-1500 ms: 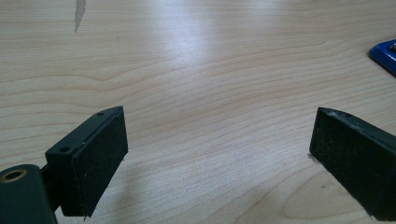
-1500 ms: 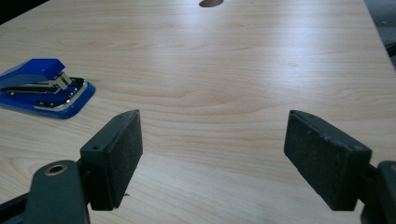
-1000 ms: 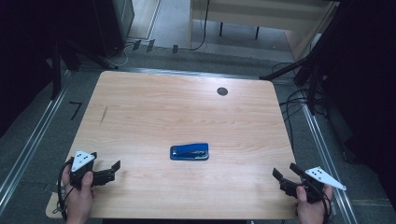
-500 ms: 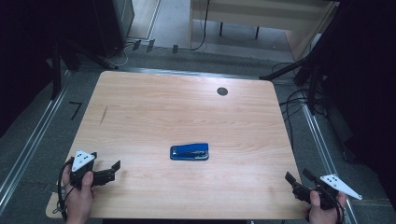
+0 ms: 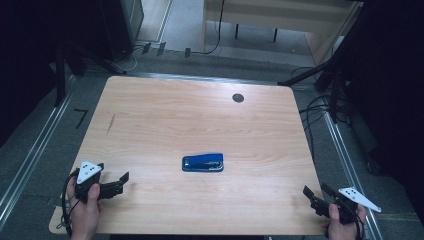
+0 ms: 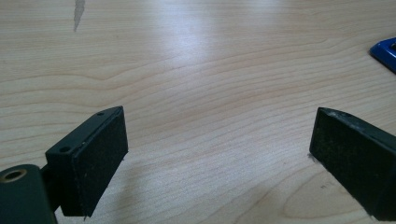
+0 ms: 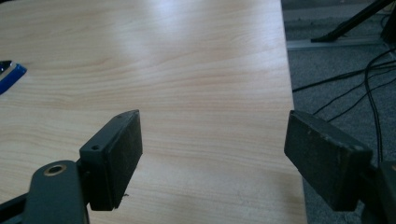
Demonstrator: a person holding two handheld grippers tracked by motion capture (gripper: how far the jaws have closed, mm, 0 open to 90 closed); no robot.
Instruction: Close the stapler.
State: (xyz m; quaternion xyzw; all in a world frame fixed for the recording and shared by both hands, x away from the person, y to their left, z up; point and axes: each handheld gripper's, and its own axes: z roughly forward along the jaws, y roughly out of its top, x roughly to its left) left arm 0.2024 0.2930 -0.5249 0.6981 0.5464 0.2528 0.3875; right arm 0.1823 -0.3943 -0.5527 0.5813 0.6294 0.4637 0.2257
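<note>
Drawn back toward the near right corner since a second ago, the right hand-held gripper hangs released at the tabletop edge, jaws spread wide. Opposite, the left hand-held gripper sits unmoved, equally released, over the near left corner. Between them, well apart from both, lies a blue stapler, flat at the tabletop's middle.

From my remote seat the only sign I can read is a dark mark shaped like the number 7 on the grey floor left of the table, while the stapler shows no readable lettering.
</note>
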